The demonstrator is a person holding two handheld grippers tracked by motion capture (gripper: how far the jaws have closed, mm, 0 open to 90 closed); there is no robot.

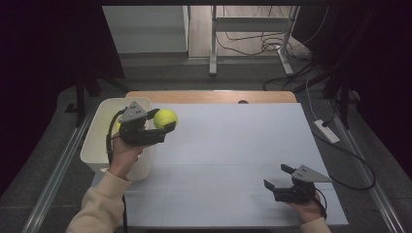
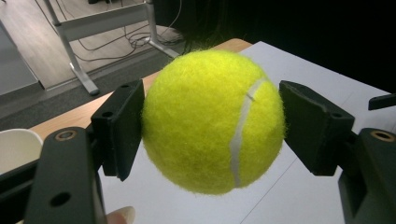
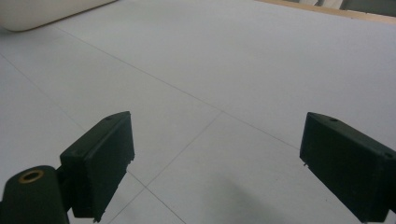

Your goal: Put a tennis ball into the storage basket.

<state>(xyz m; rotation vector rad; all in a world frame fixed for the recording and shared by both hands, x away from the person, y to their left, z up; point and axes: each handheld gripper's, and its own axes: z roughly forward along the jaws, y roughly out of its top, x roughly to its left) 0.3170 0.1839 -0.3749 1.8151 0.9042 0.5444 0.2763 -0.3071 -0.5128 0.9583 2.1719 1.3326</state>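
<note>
A table (image 1: 228,145) covered by a pale grey sheet takes up the middle of the high view, with a strip of bare wood showing along its far edge. Thin seam lines cross the sheet, and they also show in the right gripper view. Beyond the far edge lies a dark floor with a metal frame (image 1: 252,29) and loose cables.

A white bin (image 1: 97,141) stands at the left edge of the table, near the far left corner. Its rim shows as a pale curve at the top left of the right gripper view (image 3: 42,14) and at the lower left of the left gripper view (image 2: 14,144).

The left hand-held gripper (image 1: 163,121) is held above the table just beside the bin's right wall, near the far left corner. It is clamped on a yellow tennis ball (image 1: 165,118), which sits between the two black jaws and clear of the sheet. In the left gripper view the ball (image 2: 212,121) is pressed by a jaw on each side, with its white seam curving down the right half. A fingertip (image 2: 119,215) peeks in at the bottom edge of that view.

The right hand-held gripper (image 1: 278,176) rests low near the near right corner of the table, well apart from the ball. Its jaws stand wide apart with nothing between them, and the right gripper view shows only bare sheet in the gap.
</note>
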